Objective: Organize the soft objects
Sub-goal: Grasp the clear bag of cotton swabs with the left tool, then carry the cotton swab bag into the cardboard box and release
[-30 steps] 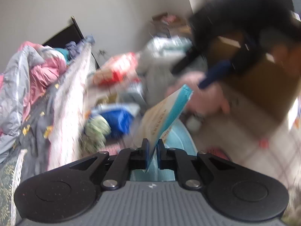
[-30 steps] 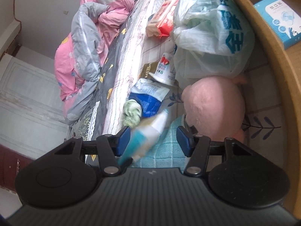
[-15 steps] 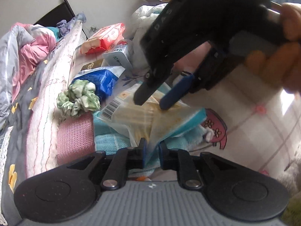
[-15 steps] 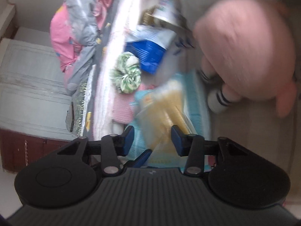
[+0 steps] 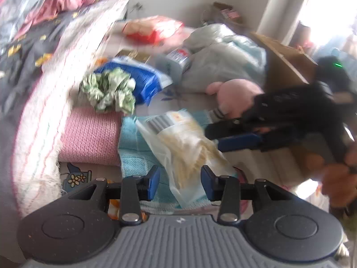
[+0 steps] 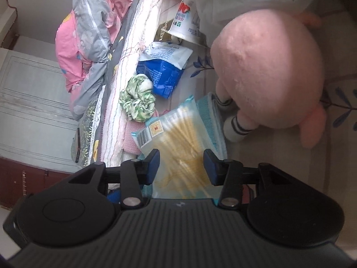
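Observation:
A clear bag of cotton swabs (image 5: 183, 147) (image 6: 178, 134) lies on a folded teal towel (image 5: 133, 147) (image 6: 209, 116). My left gripper (image 5: 180, 184) has its jaws opening, with the bag's near end between them and no pad pressing it. My right gripper (image 6: 181, 167) (image 5: 214, 138) hangs over the same bag from the right. Its jaws are opening too and stand apart on either side of the bag. A pink knitted cloth (image 5: 89, 134) lies left of the towel, with a green scrunchie (image 5: 109, 89) (image 6: 137, 100) on it. A pink plush toy (image 5: 236, 98) (image 6: 267, 71) sits beyond.
A bed's mattress edge (image 6: 125, 89) runs along the left. Behind lie a blue-and-white pouch (image 5: 145, 80) (image 6: 165, 67), a white tub (image 5: 176, 62), a red snack bag (image 5: 154, 29), a full plastic bag (image 5: 223, 51) and a cardboard box (image 5: 285, 67). A person's hand (image 5: 334, 178) holds the right gripper.
The left gripper, earlier shut on the bag's edge, has let go and opened. The bag went from held upright to lying flat on the towel. The right gripper came down over it.

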Available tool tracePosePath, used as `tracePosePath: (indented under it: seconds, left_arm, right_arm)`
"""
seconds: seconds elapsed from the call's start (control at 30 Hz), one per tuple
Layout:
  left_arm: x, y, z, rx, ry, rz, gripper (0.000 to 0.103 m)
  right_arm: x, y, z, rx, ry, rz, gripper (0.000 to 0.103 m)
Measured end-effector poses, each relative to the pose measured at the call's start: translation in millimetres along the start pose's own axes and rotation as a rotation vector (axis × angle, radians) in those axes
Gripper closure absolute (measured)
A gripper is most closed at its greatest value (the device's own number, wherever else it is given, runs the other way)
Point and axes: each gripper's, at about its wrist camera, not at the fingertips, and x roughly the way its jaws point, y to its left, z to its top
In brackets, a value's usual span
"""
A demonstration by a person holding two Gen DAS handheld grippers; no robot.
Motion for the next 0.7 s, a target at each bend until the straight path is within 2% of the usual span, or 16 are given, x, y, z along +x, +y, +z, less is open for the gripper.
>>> tracePosePath:
  seconds: [0.23,0.4,0.47,0.7]
  left_arm:
    - [25,8,8,-0.076,0.008,-0.018,0.061]
    - [14,-1,11,-0.046,-0.047,-0.016,0.075]
    - [10,-5,11,-0.031,-0.052,-0.017,0.077]
    - [0,-14,7,-0.029,-0.075,-0.002,0.085]
  right_arm:
    - [8,-5,0,-0.007,0.006,0.007,0.058]
    - [3,-4,-6,-0.002,0.008,0.037,0.061]
    - [-1,-2,-8,-0.007,0.007,0.053,0.065]
    - [-5,1,-11,-0.006,0.0,0.069,0.067]
